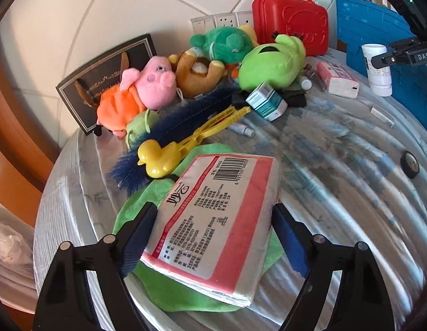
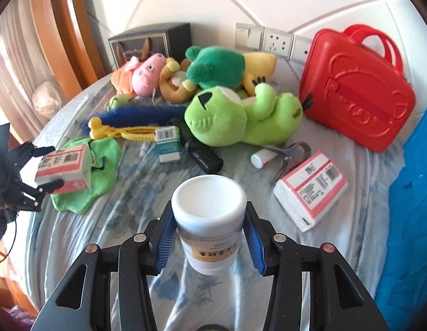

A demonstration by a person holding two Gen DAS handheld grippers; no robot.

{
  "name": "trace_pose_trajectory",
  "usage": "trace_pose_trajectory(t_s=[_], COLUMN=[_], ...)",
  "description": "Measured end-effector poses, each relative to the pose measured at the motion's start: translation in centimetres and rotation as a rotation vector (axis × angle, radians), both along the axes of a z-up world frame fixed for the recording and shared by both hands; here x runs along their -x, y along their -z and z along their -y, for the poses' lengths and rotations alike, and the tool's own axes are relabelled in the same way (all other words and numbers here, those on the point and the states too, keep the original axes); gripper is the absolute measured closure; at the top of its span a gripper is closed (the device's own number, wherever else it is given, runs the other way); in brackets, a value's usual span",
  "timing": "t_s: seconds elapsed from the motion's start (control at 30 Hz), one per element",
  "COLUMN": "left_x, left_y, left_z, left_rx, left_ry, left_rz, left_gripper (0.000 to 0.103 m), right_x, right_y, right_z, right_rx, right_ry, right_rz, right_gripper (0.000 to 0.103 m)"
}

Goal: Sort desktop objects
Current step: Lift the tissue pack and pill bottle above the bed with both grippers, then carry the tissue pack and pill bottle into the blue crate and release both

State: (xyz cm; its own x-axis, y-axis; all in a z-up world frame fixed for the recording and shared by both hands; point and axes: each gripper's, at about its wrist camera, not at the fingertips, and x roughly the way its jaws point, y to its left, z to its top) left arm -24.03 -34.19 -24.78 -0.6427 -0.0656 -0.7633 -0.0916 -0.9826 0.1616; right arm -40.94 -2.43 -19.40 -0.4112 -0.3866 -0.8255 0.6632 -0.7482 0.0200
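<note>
Tissue pack (image 1: 227, 187), pink-edged and barcoded, sat between the pads of the left hand-held gripper (image 1: 214, 212), at the far left of the spread. Its jaws stood wide, and both blue pads appeared to press on the pack's long sides. The pack was tilted over a green cloth (image 2: 103, 165) that lay crumpled on the flowered sheet (image 2: 125, 220).

Just beyond the cloth lay a yellow duck clip (image 2: 116, 131) against a blue bristle brush (image 2: 136, 115). Behind them a pink pig plush (image 2: 144, 74) leaned near a dark box (image 2: 158, 38) at the wall.

Toward the middle, a small teal-and-white carton (image 2: 167, 144) rested beside a black pouch (image 2: 205, 154). A light green frog plush (image 2: 235, 118) sprawled behind them, in front of a darker green plush (image 2: 216, 66).

In the centre foreground, the right hand-held gripper (image 2: 209, 212) was closed partway on a white bottle (image 2: 210, 253). The bottle stood upright and clear of the sheet, with a pad on each side below its cap.

To the right lay a second tissue pack (image 2: 310, 190), flat on the sheet, with metal pliers (image 2: 288, 157) just beside it. A red case (image 2: 357, 93) stood further back, and a blue panel (image 2: 412, 193) filled the right edge.
</note>
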Motion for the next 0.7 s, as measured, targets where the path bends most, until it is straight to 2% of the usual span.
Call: trace_pose_trajectory(t_s=[0.2,0.43,0.6,0.7], left_x=[-1.0,-1.4,-0.4,0.4], left_y=[-3.3,-9.5,-15.0,-18.3], left_z=[-2.9,-8.8,-15.2,-20.3], left_rx=[-0.006,-0.021,-0.036,-0.040], left_ry=[0.025,0.164,0.291,0.372], left_rz=[-0.066,-0.202,-0.306,-0.365], left_gripper=[0.019,0.019,0.019,0.019], right_x=[-3.0,-7.1,-9.9,-11.5], right_y=[-3.0,-7.7,-11.9,-15.2], right_z=[-1.4,-4.4,-8.4,-12.4], right_rx=[0.022,0.020,0.036,0.078], right_ry=[0.013,0.066,0.124,0.183], right_rz=[-0.065,-0.169,-0.258,-0.321], right_gripper=[0.057,0.057,0.057,0.057])
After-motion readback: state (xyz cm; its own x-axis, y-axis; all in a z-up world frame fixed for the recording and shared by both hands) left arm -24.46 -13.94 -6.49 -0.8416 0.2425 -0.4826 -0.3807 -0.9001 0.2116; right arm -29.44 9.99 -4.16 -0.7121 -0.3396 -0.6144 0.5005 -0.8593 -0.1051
